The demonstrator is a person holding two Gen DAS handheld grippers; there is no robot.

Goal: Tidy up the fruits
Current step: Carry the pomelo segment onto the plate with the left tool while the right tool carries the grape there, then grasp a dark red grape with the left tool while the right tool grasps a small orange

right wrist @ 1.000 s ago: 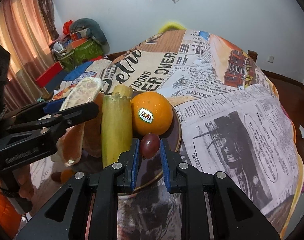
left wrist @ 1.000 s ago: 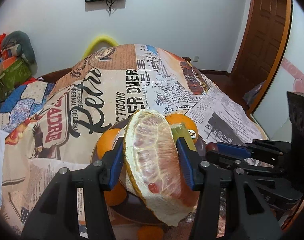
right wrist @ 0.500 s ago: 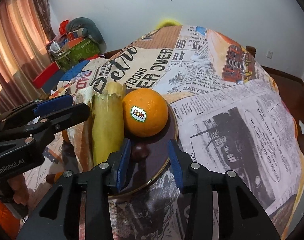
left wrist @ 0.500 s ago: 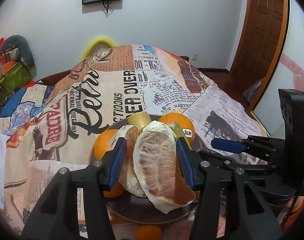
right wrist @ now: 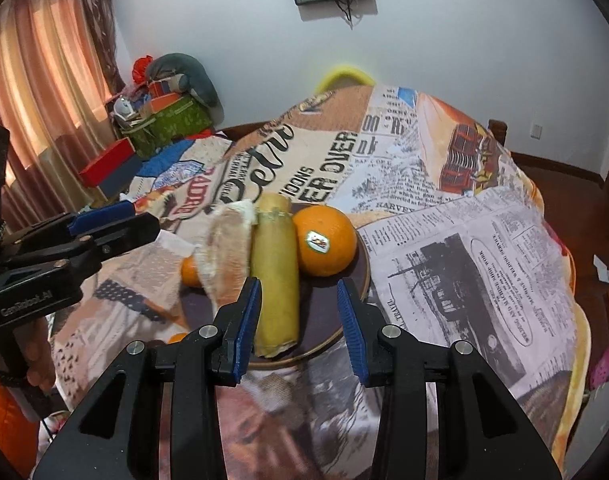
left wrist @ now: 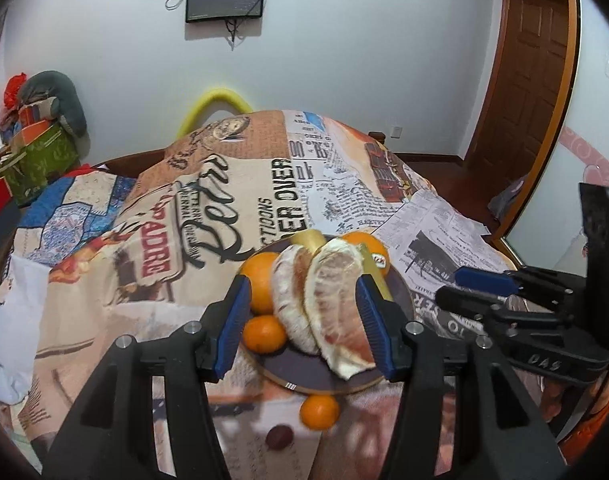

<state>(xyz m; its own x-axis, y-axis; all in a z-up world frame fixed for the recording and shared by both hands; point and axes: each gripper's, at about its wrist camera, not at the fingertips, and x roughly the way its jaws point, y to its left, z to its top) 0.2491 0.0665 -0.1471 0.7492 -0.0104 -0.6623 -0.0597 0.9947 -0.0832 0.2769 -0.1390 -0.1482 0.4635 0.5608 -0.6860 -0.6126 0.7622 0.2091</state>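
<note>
- L gripper [left wrist: 304, 320]: jaws opening, nothing pinched; peeled pomelo wedges [left wrist: 324, 304] lie on the dark plate [left wrist: 304, 376] below.
- R gripper [right wrist: 298, 320]: jaws apart, empty, over plate's near rim.
- Stickered orange [right wrist: 324, 240] + yellowish stalk piece [right wrist: 274, 276] on plate.
- Small orange [left wrist: 319, 411] & grape [left wrist: 279, 437] off plate, on printed cloth [left wrist: 224, 200].

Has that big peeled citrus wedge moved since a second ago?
Yes. The citrus wedge, earlier raised between the pads of the left hand-held gripper, now lies lower on the dark plate, against the other wedge.
</note>
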